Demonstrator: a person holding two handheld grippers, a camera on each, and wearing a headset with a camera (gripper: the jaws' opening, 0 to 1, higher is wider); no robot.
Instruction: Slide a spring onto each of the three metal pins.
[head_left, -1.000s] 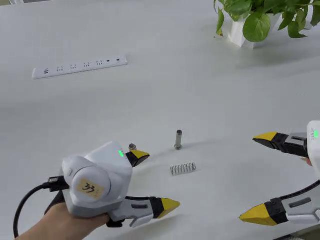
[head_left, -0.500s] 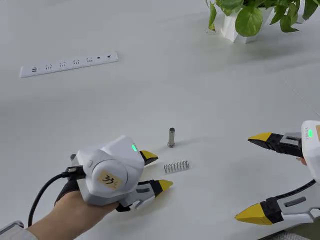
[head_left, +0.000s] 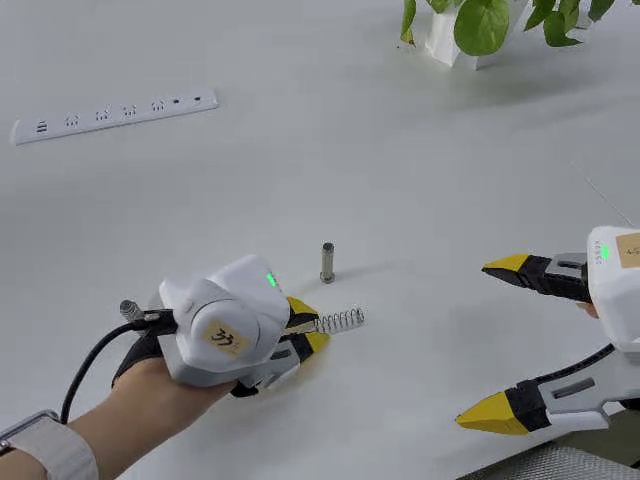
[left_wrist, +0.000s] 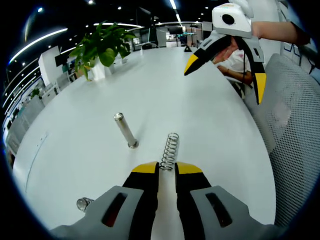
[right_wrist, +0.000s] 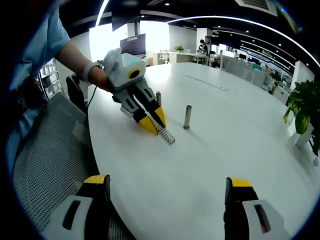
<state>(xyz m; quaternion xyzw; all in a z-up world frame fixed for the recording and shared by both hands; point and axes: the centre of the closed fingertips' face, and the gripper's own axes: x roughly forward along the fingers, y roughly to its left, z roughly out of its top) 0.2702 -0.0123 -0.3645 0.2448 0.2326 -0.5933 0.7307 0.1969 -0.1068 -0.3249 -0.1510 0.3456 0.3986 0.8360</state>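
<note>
Silver spring (head_left: 342, 320), grey pin (head_left: 327, 262), white table (head_left: 300, 170), green plant (head_left: 480, 22)

Left hand-held gripper (right_wrist: 155, 125) pinching spring (right_wrist: 167, 135); pin (right_wrist: 188, 117) upright nearby.

Coiled spring (head_left: 340, 320) lies near upright metal pin (head_left: 327, 262).

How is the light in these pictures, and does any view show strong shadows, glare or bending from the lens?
Head view: soft even light, the upright pin throws only a faint shadow. Left gripper view: the fisheye curves the edge of the table, yet the spring at the left tongs is crisp. Right gripper view: a window glares white, ceiling lights bow.
</note>
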